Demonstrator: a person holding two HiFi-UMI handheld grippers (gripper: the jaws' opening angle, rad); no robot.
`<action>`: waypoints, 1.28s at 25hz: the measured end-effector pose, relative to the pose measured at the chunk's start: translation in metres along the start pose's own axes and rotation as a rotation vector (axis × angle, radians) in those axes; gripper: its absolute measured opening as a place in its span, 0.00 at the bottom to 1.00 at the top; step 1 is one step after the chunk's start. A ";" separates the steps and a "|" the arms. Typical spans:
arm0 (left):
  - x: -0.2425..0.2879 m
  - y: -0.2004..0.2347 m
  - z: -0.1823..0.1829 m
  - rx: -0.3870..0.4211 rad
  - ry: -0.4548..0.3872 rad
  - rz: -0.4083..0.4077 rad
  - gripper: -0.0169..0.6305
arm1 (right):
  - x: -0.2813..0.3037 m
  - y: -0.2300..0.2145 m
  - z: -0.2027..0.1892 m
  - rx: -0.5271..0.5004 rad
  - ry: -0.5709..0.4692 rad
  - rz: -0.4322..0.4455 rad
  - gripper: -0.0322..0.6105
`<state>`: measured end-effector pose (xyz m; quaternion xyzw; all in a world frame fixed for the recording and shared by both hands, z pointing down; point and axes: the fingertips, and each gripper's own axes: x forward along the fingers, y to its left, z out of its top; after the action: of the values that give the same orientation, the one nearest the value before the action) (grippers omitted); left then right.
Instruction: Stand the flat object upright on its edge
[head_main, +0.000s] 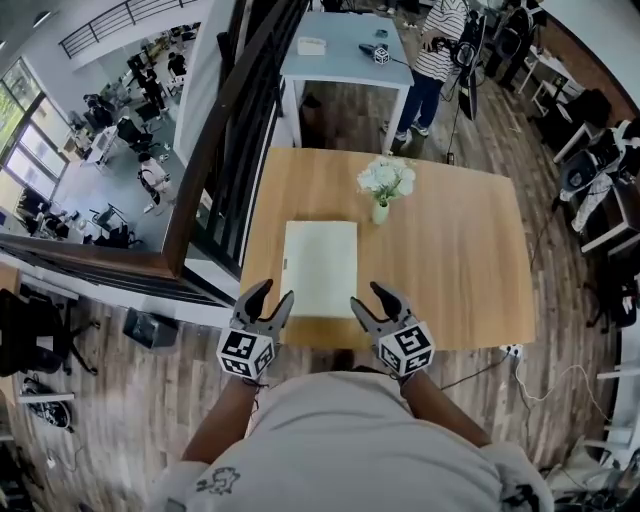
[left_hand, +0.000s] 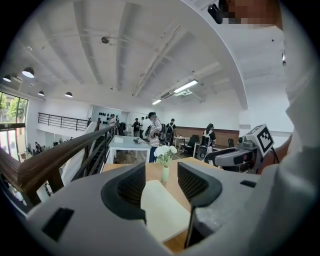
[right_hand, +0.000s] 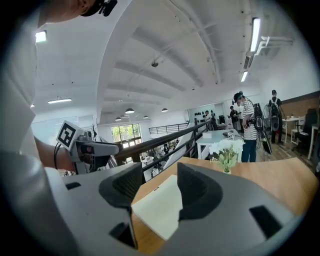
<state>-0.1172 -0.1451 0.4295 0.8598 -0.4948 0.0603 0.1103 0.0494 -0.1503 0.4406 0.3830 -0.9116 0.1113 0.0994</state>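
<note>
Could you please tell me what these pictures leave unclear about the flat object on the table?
- Head view: the flat object is too small to show its thickness, and the mark on its left edge cannot be read.
- Left gripper view: the open left gripper covers both sides of the object with its jaws.
- Right gripper view: the open right gripper likewise covers the object's sides.

The left claw is hovering at lower centre-left of the head view, and the right claw at lower centre-right. Both are pointing up-frame, with jaws standing apart and gripping nothing. The left forearm and right forearm are reaching up from the bottom edge.
</note>
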 end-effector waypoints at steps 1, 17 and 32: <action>0.007 -0.001 -0.001 -0.002 0.007 0.005 0.32 | 0.000 -0.007 -0.002 0.006 0.008 0.006 0.41; 0.079 0.020 -0.052 -0.080 0.199 0.005 0.33 | 0.042 -0.076 -0.044 0.141 0.131 0.018 0.43; 0.121 0.087 -0.129 -0.175 0.392 -0.053 0.37 | 0.112 -0.094 -0.130 0.240 0.351 -0.019 0.48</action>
<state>-0.1308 -0.2568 0.5919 0.8315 -0.4446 0.1800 0.2802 0.0531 -0.2537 0.6069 0.3755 -0.8567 0.2834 0.2114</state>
